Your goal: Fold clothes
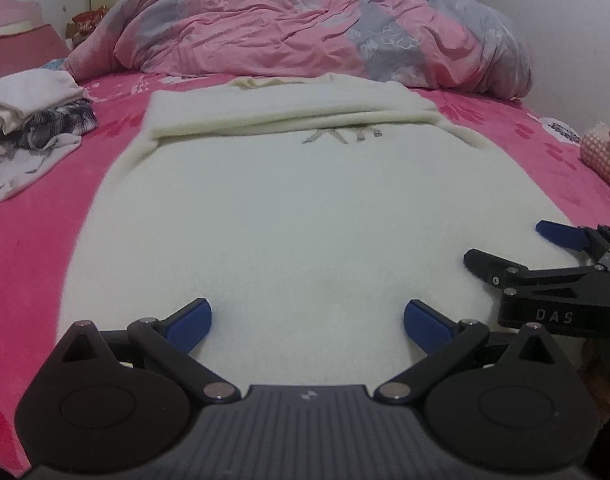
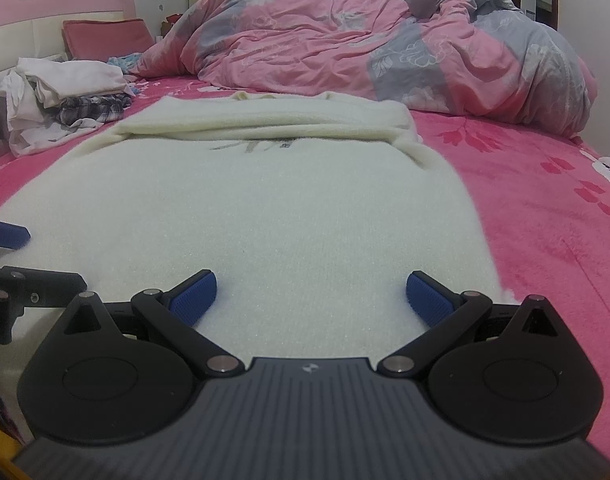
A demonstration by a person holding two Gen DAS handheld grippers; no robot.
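A cream knitted sweater (image 1: 273, 216) lies flat on the pink bed, its sleeves folded across the chest at the far end (image 1: 281, 110). A grey motif shows just below that fold. My left gripper (image 1: 307, 320) hovers open over the sweater's near hem, nothing between its blue pads. My right gripper (image 2: 311, 298) is open too, over the near right part of the same sweater (image 2: 265, 208). In the left wrist view the right gripper (image 1: 517, 246) shows at the right edge, its fingers apart. The left gripper's blue pad (image 2: 7, 234) shows at the left edge of the right wrist view.
A pile of white and plaid clothes (image 1: 37, 120) lies on the bed at the left (image 2: 65, 92). A crumpled pink and grey duvet (image 1: 305, 28) fills the far end. A pink pillow (image 2: 105, 38) leans on the headboard. A pink checked object (image 1: 603, 156) sits at the right edge.
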